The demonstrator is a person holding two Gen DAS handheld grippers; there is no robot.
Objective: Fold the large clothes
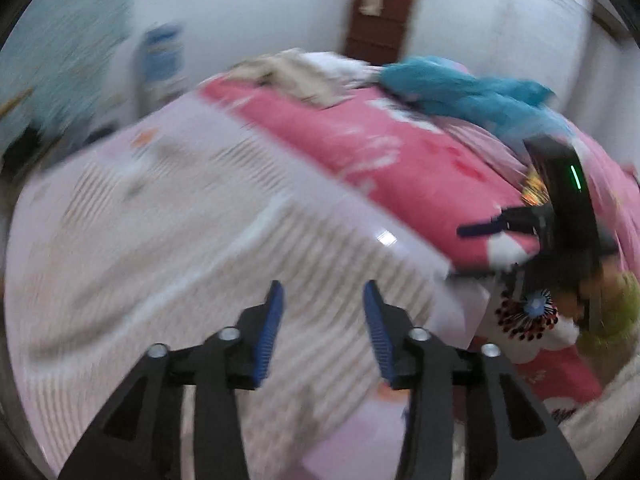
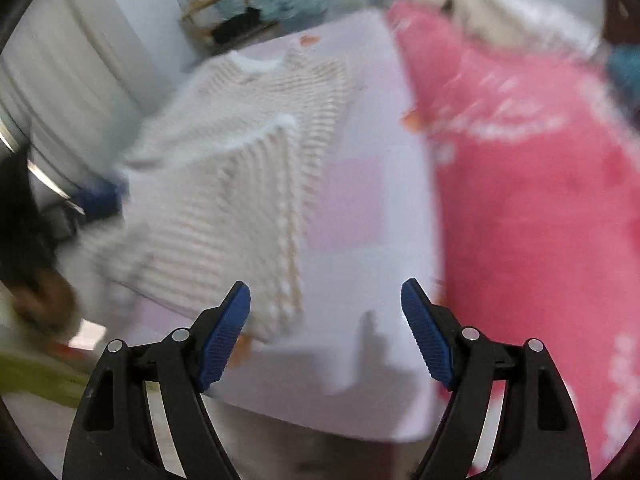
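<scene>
Lying flat on a pale lilac sheet (image 2: 384, 128) is one cream sweater (image 2: 224, 184) with thin tan stripes, its white collar at the far end and one sleeve folded across its body. Only this one garment is spread out. Two more lie bunched at the far edge of the bed: one teal (image 1: 472, 92) on the right and one off-white (image 1: 296, 72) to its left. One pink blanket (image 2: 532, 200) with white print fills the right side of the bed.

Two grippers hang above the bed, both tilted downward. The left gripper (image 1: 323, 320) hovers over the near part of the sweater, its blue pads (image 1: 272, 332) apart with nothing between them. The right gripper (image 2: 326, 332) is over the bare sheet just right of the sweater, its jaws spread wider and empty too.

From the left wrist view, the right gripper shows as a dark blurred shape at the right, with one green light (image 1: 576, 178) glowing on it. Everything is smeared by motion.
</scene>
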